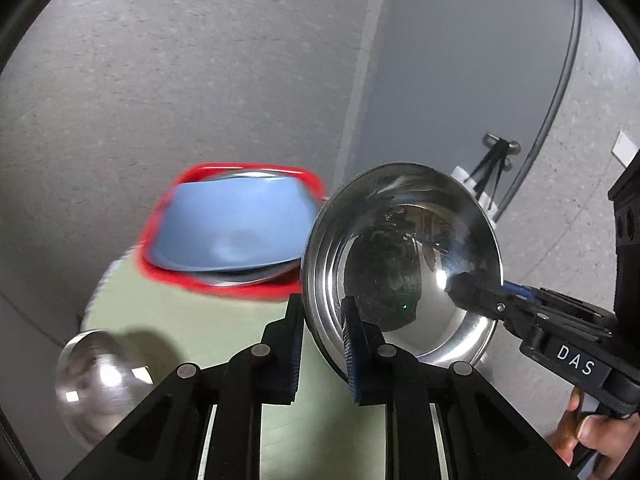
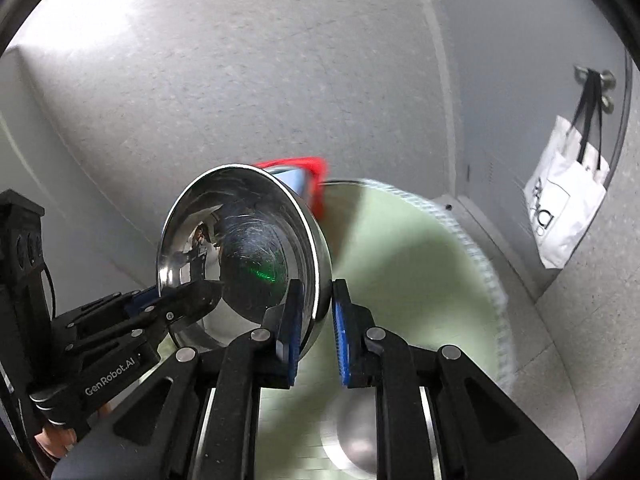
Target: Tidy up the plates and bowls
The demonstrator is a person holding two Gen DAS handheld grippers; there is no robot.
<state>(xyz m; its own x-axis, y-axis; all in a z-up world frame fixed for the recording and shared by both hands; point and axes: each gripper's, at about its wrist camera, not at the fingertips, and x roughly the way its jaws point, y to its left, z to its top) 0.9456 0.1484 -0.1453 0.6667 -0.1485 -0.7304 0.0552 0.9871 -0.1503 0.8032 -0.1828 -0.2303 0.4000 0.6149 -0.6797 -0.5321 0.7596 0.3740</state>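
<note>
A shiny steel bowl (image 1: 404, 256) is held tilted in the air above the round pale-green table (image 1: 224, 332). My left gripper (image 1: 320, 344) is shut on its left rim, and my right gripper (image 2: 314, 320) is shut on its opposite rim; the bowl also shows in the right wrist view (image 2: 244, 240). My right gripper also appears in the left wrist view (image 1: 480, 292), and my left gripper in the right wrist view (image 2: 192, 296). A blue bowl (image 1: 236, 228) lies upside down on a steel plate in a red tray (image 1: 160, 220) at the table's far side. Another steel bowl (image 1: 100, 380) lies on the table.
Grey walls stand close behind the table. A white tote bag (image 2: 568, 208) hangs from a hook on the right wall. The table's rim (image 2: 480, 260) curves along the right. The red tray's corner (image 2: 316, 172) shows behind the held bowl.
</note>
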